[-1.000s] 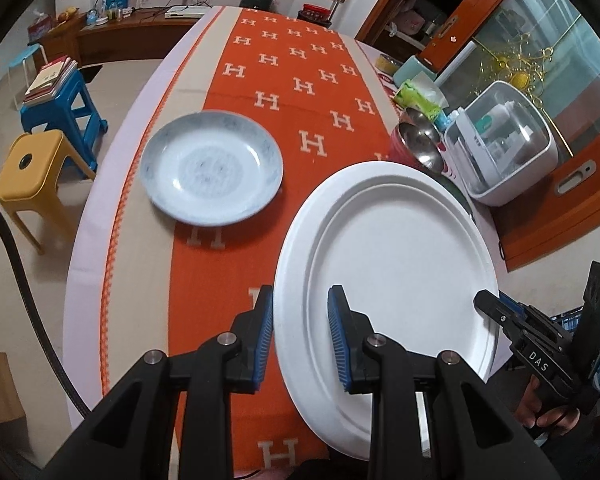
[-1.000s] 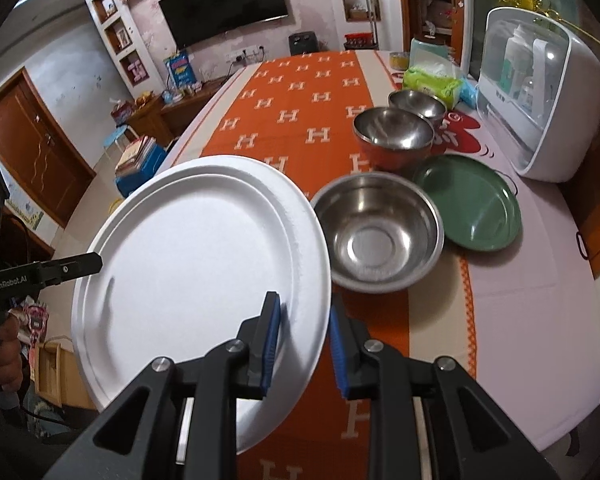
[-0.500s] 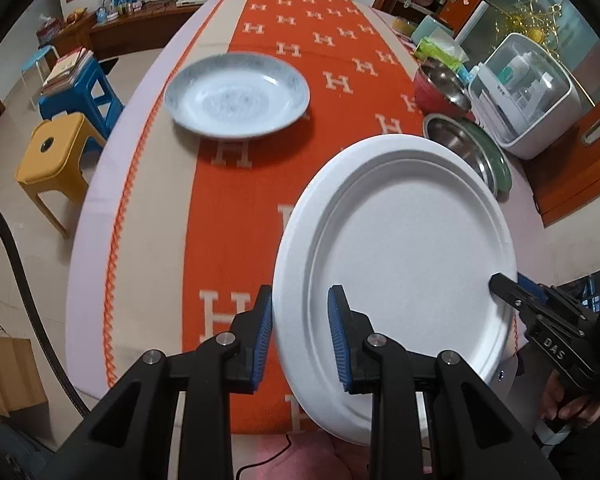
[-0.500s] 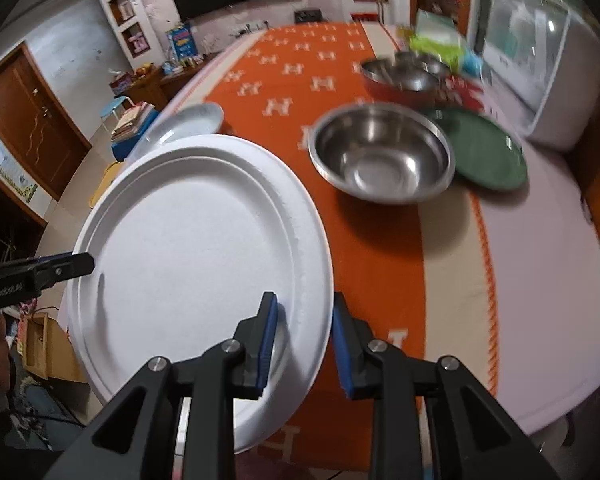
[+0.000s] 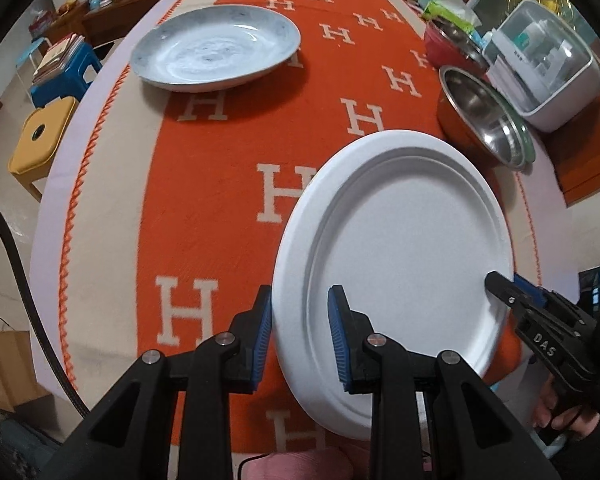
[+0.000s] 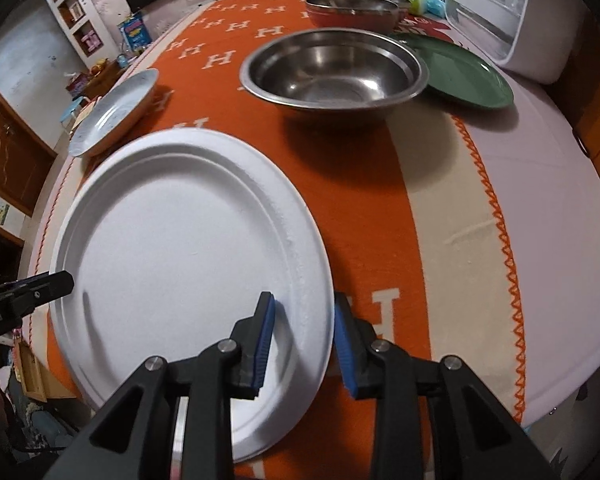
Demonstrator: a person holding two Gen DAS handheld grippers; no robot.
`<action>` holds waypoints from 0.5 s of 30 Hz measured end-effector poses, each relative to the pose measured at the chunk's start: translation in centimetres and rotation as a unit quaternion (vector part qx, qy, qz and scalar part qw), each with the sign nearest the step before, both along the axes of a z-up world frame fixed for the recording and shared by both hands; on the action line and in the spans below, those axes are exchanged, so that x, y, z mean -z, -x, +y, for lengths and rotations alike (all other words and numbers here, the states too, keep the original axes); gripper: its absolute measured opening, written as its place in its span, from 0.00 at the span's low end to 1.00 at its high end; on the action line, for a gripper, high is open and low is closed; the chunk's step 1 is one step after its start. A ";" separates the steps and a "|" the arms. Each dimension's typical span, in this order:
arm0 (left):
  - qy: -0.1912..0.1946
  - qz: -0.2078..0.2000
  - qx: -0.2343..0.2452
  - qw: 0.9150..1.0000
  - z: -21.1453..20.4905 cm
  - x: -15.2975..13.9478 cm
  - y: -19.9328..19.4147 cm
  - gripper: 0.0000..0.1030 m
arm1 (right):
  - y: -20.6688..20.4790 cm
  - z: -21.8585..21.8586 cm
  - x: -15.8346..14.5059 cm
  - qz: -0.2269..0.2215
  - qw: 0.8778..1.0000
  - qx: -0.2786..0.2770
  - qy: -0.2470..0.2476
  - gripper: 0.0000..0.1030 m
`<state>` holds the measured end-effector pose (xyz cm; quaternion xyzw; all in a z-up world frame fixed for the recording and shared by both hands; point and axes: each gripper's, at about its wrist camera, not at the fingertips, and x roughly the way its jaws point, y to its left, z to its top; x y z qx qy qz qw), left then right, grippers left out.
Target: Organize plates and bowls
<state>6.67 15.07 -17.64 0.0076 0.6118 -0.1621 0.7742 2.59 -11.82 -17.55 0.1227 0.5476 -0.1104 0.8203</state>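
Together we hold the white plate (image 5: 396, 256) above the orange tablecloth (image 5: 228, 168), left gripper (image 5: 300, 336) and right gripper (image 6: 304, 336) each clamped on opposite rims. Beyond the plate's left edge sits the blue plate (image 5: 216, 52); beyond its right, the steel bowl (image 6: 332, 68). The plate's underside is hidden.

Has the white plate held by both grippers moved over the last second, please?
Yes. In the right wrist view the white plate has drawn back toward the table's near edge, away from the steel bowl, whose rim it earlier reached.
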 end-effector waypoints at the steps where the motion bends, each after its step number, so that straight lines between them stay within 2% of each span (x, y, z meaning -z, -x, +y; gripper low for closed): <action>1: -0.001 0.003 0.002 1.000 -0.3 0.3 -0.3 0.24 | -0.1 -0.1 0.1 0.000 1.000 0.002 0.001 0.30; 6: -0.005 0.009 0.010 1.000 -1.4 1.1 -1.4 0.24 | -0.4 -1.1 0.6 0.000 1.000 0.014 -0.003 0.32; 9: -0.006 0.012 0.012 1.000 -1.9 1.3 -1.8 0.24 | -0.6 -1.4 0.6 -0.007 1.000 0.014 -0.012 0.40; 15: -0.022 0.018 0.012 1.000 -2.2 1.9 -2.3 0.32 | -1.1 -1.7 0.3 -0.015 0.999 0.012 -0.028 0.46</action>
